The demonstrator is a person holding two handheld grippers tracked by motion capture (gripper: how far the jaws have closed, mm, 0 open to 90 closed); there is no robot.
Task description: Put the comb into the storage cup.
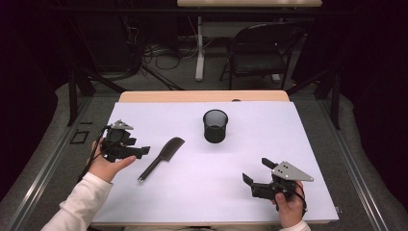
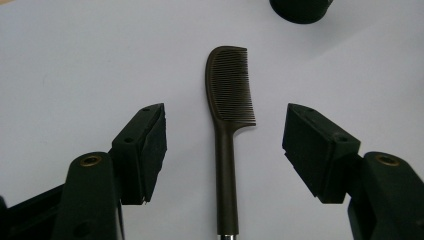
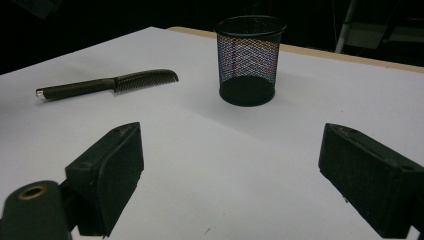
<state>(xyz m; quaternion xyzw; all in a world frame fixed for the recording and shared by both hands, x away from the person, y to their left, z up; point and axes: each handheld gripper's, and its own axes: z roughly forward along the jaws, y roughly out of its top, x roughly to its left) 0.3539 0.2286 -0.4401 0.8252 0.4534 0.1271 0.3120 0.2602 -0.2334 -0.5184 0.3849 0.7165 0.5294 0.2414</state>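
1. Nearest to the camera in the high view are the two hands, which come in from the bottom edge; each one holds a claw over the white surface.
2. Left claw is at the left side, just beside the comb. Its jaws stand apart and hold nothing.
3. In the left gripper view the comb lies between the two jaws, but the pads do not touch it; white surface shows on both sides of the handle.
4. Right claw is at the lower right, well apart from the comb. Its jaws are wide open and empty, with bare surface between them in the right gripper view.
5. Looking at the comb: it is dark brown to black, long and narrow, and lies flat on the surface.
6. Its head is curved at the back and rounded at the tip, with one row of fine, close teeth along one edge.
7. Its handle is straight and slim and ends in a small silver cap.
8. In the high view the comb lies slantwise, head up and to the right, handle down and to the left.
9. Behind it, near the middle of the surface, stands a black mesh cup, upright and apart from the comb.
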